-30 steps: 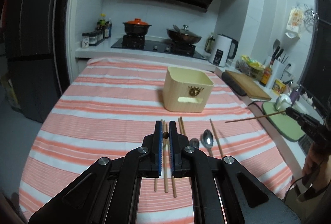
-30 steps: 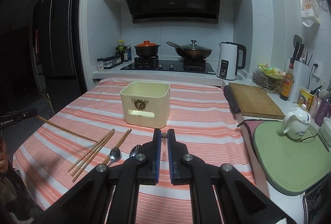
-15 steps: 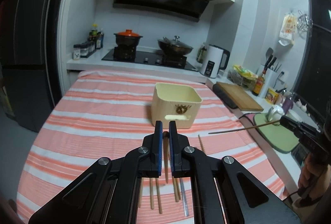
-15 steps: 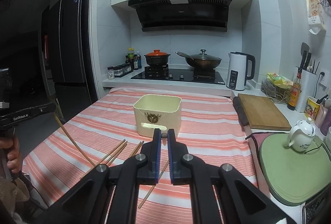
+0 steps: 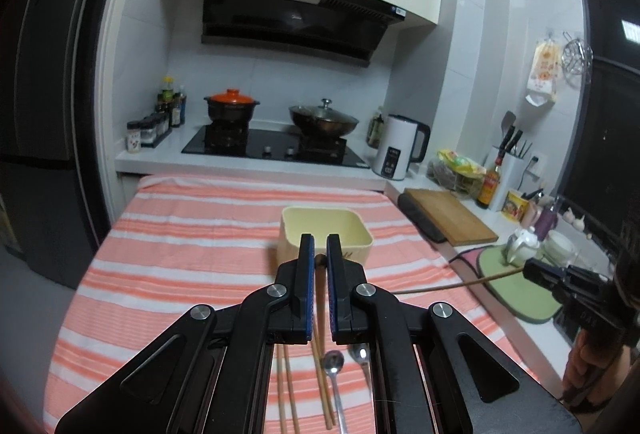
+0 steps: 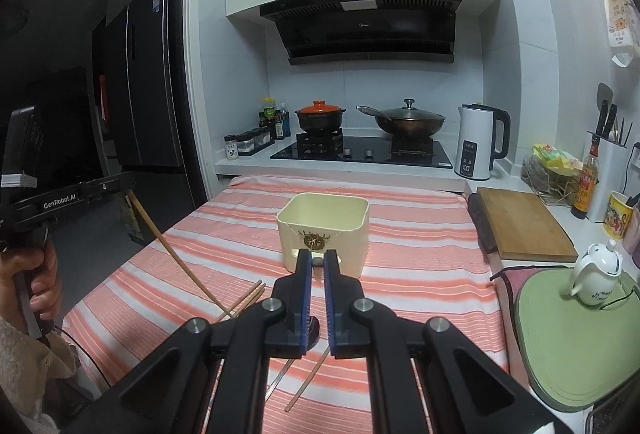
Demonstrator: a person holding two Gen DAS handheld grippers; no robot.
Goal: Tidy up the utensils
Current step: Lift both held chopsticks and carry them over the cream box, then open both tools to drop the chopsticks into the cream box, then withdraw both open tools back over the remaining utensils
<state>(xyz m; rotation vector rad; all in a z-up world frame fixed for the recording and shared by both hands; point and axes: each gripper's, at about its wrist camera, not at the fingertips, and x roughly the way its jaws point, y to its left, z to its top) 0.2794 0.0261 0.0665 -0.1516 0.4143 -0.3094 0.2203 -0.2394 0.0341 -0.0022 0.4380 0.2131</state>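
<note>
A cream utensil box [image 5: 326, 230] [image 6: 324, 230] stands mid-table on the striped cloth [image 5: 192, 258]. My left gripper [image 5: 320, 242] is shut on a wooden chopstick whose round end [image 5: 320, 260] shows between the pads. From the right wrist view that gripper [image 6: 126, 181] hangs left of the table, its chopstick [image 6: 172, 254] slanting down to the cloth. My right gripper [image 6: 317, 256] is shut on another chopstick; in the left wrist view that gripper [image 5: 530, 270] holds the chopstick [image 5: 440, 288] out level. Loose chopsticks [image 5: 288, 386] [image 6: 244, 300] and two spoons [image 5: 334, 362] lie below the fingers.
A wooden cutting board [image 6: 520, 226], a green mat [image 6: 568, 334] with a white teapot [image 6: 596, 278] and a white kettle [image 6: 478, 141] line the right counter. The stove with two pots [image 6: 360, 149] is behind the table. A dark fridge [image 6: 136, 93] stands left.
Both grippers have risen with their chopsticks. The left one's chopstick now slants more steeply, and the loose utensils have slid lower under the fingers in both views.
</note>
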